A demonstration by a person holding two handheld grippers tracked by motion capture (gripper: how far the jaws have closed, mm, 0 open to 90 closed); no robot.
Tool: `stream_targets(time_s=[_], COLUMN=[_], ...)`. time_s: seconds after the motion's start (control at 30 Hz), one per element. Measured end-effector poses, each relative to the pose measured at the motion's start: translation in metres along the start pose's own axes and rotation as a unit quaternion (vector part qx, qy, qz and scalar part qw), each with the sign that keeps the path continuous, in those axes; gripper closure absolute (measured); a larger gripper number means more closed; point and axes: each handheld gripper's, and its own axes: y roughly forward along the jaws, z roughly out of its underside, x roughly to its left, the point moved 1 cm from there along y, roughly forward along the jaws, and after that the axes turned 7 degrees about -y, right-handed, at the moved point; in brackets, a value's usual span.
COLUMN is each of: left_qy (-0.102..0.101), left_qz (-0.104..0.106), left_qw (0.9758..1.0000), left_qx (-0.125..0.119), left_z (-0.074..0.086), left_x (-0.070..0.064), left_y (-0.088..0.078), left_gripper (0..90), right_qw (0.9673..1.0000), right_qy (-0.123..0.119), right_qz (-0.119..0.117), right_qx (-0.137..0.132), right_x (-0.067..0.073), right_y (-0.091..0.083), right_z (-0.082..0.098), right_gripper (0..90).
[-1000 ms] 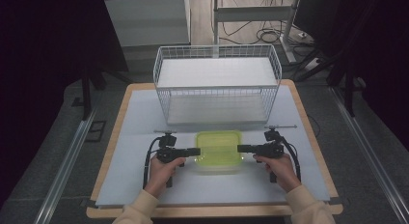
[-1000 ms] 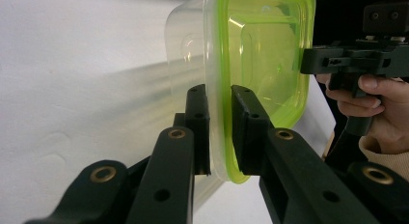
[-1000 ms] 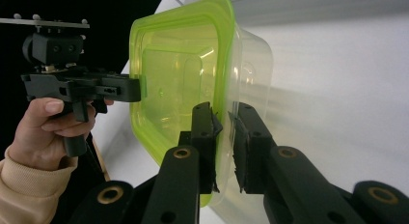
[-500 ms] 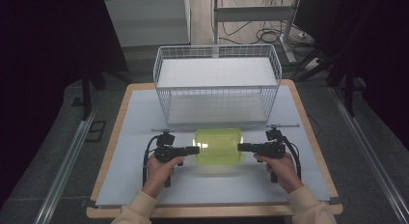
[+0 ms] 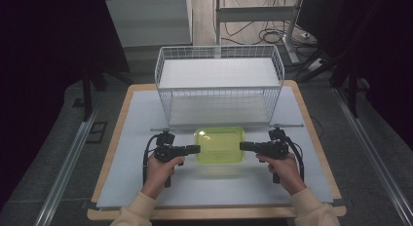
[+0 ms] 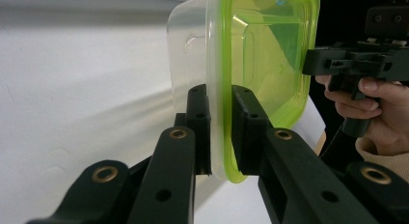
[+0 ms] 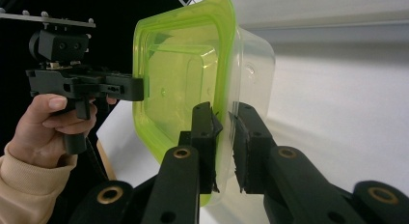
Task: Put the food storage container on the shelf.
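High view: my left claw [image 5: 194, 149] and right claw [image 5: 245, 146] meet the box [image 5: 219, 144] from opposite sides, each clamped on one short edge of its green lid [image 5: 219, 138]; the box sits over the white counter [image 5: 122, 138], just in front of the wire basket [image 5: 219, 84], whose shelves [image 5: 219, 72] are bare. Whether the box rests on the counter or hangs just above it cannot be told from here. Left claw view: my two pads pinch the lid rim [image 6: 219, 132] between them, closed on it, with the clear tub [image 6: 188, 55] to one side of the rim and the lid's flat face to the other; the right claw [image 6: 318, 62] and its hand [image 6: 371, 103] show at the far edge of the lid. Right claw view: my pads again bracket the rim [image 7: 224, 137], closed on it with a thin gap visible beside one pad, and the left claw [image 7: 137, 89] grips the opposite edge, held by a hand [image 7: 48, 122] in a cream sleeve [image 7: 29, 190]. Progress, as I judge it: the two-handed grasp is done. Left to do, most likely: carry the box level to the basket and set it on a shelf, then release both claws.
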Motion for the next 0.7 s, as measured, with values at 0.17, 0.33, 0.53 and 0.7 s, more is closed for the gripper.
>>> stream_targets(time_s=[0.17, 0.33, 0.53, 0.7], left_qy=[0.006, 0.003, 0.006, 0.008], left_qz=[-0.001, 0.009, 0.012, 0.014], left_qw=[1.0000, 0.9999, 0.9998, 0.9998], left_qx=[-0.006, -0.010, -0.013, -0.014], left_z=[-0.004, -0.008, -0.014, -0.022], left_x=[-0.004, -0.004, -0.009, -0.015], left_y=[-0.003, -0.005, -0.009, -0.014], left_gripper=[80.2, 80.3, 80.2, 80.2], right_qw=[0.9999, 0.9997, 0.9996, 0.9994], right_qy=[-0.010, -0.018, -0.023, -0.027], right_qz=[0.004, 0.008, 0.007, 0.006], right_qx=[-0.010, -0.015, -0.017, -0.023], right_x=[0.005, 0.009, 0.013, 0.018], right_y=[-0.003, -0.005, -0.008, -0.012], right_z=[-0.005, -0.008, -0.015, -0.024], right_gripper=[80.0, 79.9, 79.9, 79.8])
